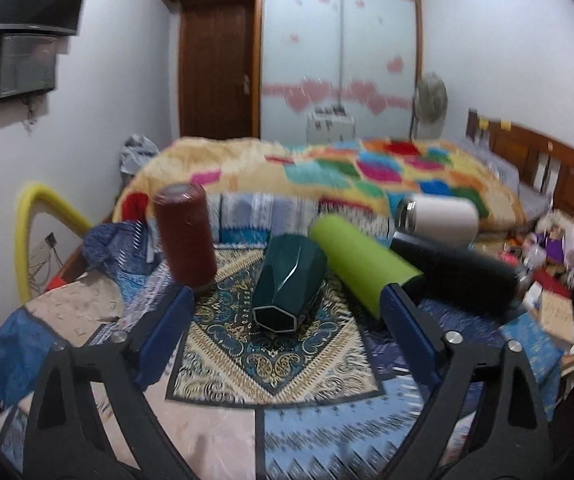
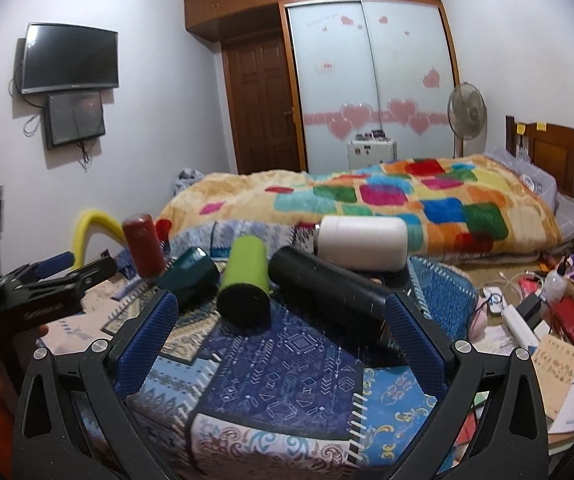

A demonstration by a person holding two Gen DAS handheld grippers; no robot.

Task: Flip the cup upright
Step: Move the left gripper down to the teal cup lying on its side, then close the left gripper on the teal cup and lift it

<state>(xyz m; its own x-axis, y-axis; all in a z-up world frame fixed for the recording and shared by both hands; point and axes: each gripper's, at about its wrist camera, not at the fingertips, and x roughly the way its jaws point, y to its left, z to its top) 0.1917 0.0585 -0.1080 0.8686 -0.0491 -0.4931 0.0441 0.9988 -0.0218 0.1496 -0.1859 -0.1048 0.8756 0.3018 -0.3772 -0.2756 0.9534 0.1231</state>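
Observation:
Several cups sit on a patterned cloth. A red cup stands on end at the left; it also shows in the right wrist view. A dark green faceted cup, a lime green cup, a black bottle and a white bottle lie on their sides. My left gripper is open and empty, with the dark green cup just beyond its fingertips. My right gripper is open and empty, near the lime cup and black bottle.
A bed with a colourful blanket lies behind the cups. Clutter of boxes, books and cables lies at the right. A yellow tube curves at the left. The left gripper's body shows at the left of the right wrist view.

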